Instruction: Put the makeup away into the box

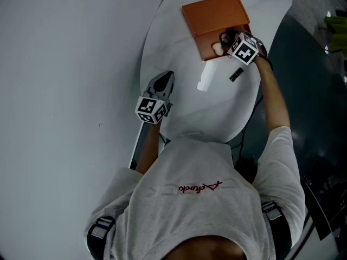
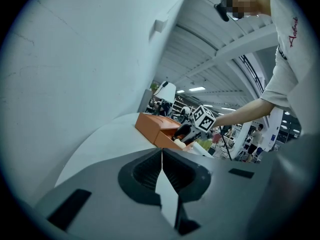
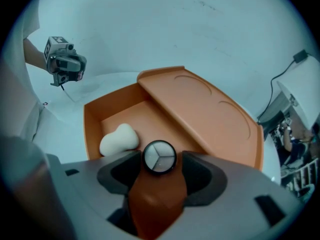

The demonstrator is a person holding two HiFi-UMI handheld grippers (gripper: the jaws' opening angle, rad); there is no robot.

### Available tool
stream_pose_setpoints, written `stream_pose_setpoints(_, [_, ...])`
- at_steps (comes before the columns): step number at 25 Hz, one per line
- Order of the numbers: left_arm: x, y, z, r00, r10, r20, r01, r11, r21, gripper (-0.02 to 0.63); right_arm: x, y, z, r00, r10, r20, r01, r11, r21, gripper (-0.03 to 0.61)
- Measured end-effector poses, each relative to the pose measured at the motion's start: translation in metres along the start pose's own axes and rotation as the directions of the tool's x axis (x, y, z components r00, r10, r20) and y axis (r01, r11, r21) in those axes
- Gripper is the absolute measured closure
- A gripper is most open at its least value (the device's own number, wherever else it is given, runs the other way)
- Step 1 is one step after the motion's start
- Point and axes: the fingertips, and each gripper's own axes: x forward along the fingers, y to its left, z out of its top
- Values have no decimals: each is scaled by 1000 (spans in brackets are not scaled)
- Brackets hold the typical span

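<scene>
The right claw (image 3: 160, 162) points steeply down into the box (image 3: 92, 119) with its jaws wide. Between their tips sits a round compact (image 3: 160, 157), black-rimmed, its pale face split into three wedges. The pads seem to stand just clear of its rim, though this close-up does not make that certain. The compact is over the orange floor of the box, near the front wall.

Just to the left of it, inside the same box, a cream sponge (image 3: 119, 139) lies against the left wall. The lid (image 3: 200, 114) is swung open and lies flat past the far side of the box.

From the head view, the box stands at the far end of the white surface (image 1: 179, 37), and the marker cube (image 1: 242, 49) of the right claw hangs over its near right corner. On the surface just in front of the box lies a white tube (image 1: 206, 77). A small black stick (image 1: 236, 74) lies to the right of it, apart from it and below the cube.

The left claw (image 2: 161, 156) has its jaws closed together with nothing between them. It hovers by the near left edge of the surface, well apart from the box, and points towards it.
</scene>
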Motion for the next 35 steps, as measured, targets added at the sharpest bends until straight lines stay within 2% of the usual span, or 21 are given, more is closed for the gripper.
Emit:
stream_pose_setpoints(6, [-1, -6, 11, 1000, -14, 21, 14, 1000, 19, 601, -32, -5, 17, 988, -124, 87, 126, 992, -27, 337])
stream_pose_setpoints(10, [-3, -15, 22, 999, -25, 38, 24, 999, 42, 601, -58, -6, 24, 961, -235, 144, 242, 970, -30, 511])
stream_pose_setpoints(13, [-8, -24, 26, 998, -34, 47, 31, 998, 57, 601, -69, 0, 25, 951, -267, 156, 273, 962, -21, 548])
stream_pose_setpoints(16, [-13, -29, 27, 998, -45, 53, 41, 996, 74, 601, -80, 5, 26, 936, -301, 184, 295, 954, 58, 551])
stream_pose_setpoints(19, [-18, -34, 28, 997, -56, 57, 51, 995, 86, 601, -96, 7, 20, 909, -355, 219, 313, 927, 207, 551])
stream_pose_setpoints(21, [-18, -40, 32, 996, -68, 57, 62, 993, 97, 601, -113, 8, 12, 879, -405, 250, 305, 883, 358, 551])
stream_pose_setpoints(22, [-18, -43, 34, 996, -75, 57, 69, 992, 103, 601, -122, 8, 6, 859, -436, 270, 287, 845, 450, 551])
stream_pose_setpoints(25, [-13, -55, 36, 993, -105, 54, 98, 988, 120, 601, -149, 14, -17, 786, -534, 311, 191, 688, 700, 554])
stream_pose_setpoints(26, [-10, -60, 37, 992, -117, 51, 110, 986, 126, 601, -156, 19, -27, 767, -562, 310, 165, 639, 751, 554])
stream_pose_setpoints(28, [-2, -71, 38, 988, -147, 46, 140, 980, 140, 601, -164, 29, -46, 743, -603, 290, 146, 569, 809, 554])
stream_pose_setpoints(32, [14, -96, 39, 975, -219, 20, 213, 962, 169, 601, -175, 53, -80, 733, -639, 233, 156, 491, 857, 554])
stream_pose_setpoints(35, [25, -112, 37, 965, -261, 2, 256, 950, 181, 601, -179, 68, -96, 732, -650, 204, 158, 453, 878, 554])
